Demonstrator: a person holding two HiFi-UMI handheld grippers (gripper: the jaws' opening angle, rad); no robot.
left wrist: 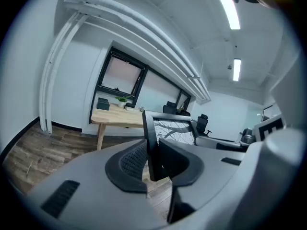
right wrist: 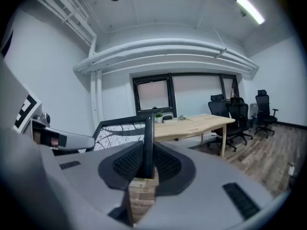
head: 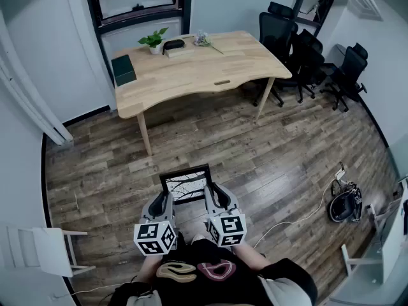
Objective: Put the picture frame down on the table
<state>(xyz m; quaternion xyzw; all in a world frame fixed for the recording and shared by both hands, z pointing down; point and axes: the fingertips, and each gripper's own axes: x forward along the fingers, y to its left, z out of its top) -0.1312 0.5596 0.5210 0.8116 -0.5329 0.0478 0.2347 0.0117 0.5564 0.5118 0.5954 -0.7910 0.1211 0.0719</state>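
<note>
Head view takes in the wood floor (head: 268, 164) first, and across it the pale counter (head: 210, 72), well apart from me and straight ahead. It carries a potted plant (head: 153, 41) and a dark box (head: 123, 69) toward its far and left edges. Its near middle looks bare, and office chairs (head: 299, 53) crowd its right end.

Between me and that counter I hold the picture frame (head: 186, 185) in the air over the floor, close in front of my body. Its black border runs crosswise to my line of approach, and the branch print faces up and toward me.

My left tool (head: 162, 201) is clamped on the frame's left side bar, and my right tool (head: 215, 195) on the right side bar. Each gripper view shows the ribbed pads pressed narrow against the black edge between them. Neither hand is nearer the counter: both reach forward side by side, tipped a little below level.

I judge the coming move to be a walk forward, keeping the frame square, before lowering it onto the bare part.
</note>
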